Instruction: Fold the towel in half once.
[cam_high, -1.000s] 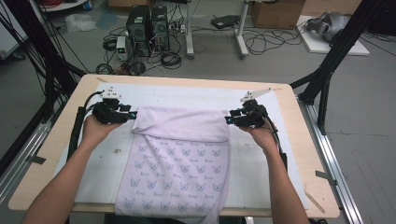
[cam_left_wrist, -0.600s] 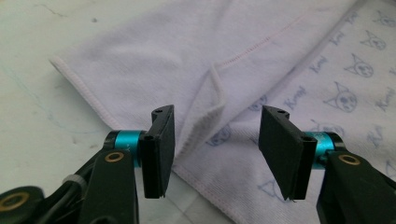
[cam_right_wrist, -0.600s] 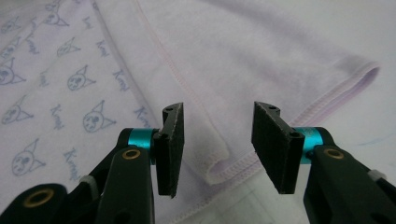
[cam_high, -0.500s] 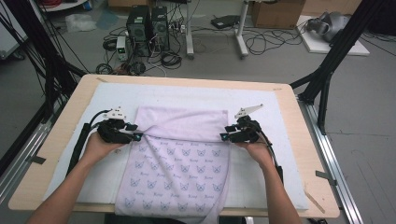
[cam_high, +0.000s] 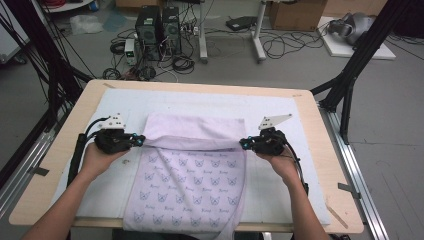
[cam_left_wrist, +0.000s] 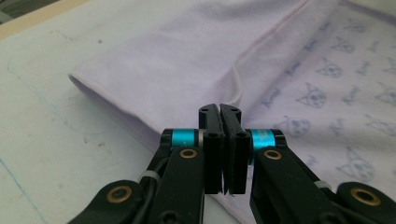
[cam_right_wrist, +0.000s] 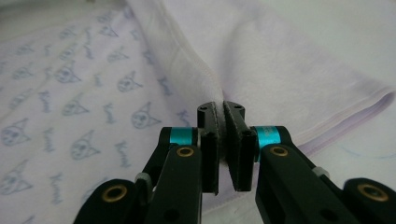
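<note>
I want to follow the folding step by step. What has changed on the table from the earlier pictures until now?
Both grippers, the left gripper and the right gripper, came toward the person, drawing the far edge of the lilac cloth over its printed side, so the folded band is wider. Their jaws have just been closing and are now shut, each at the cloth's folded edge. The cloth's near end stays hanging over the table edge.

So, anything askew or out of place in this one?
Nothing damaged or spilled. The lilac towel overhangs the table's near edge, and its folded-over far part lies slightly slanted, higher at the left gripper than at the right gripper.
</note>
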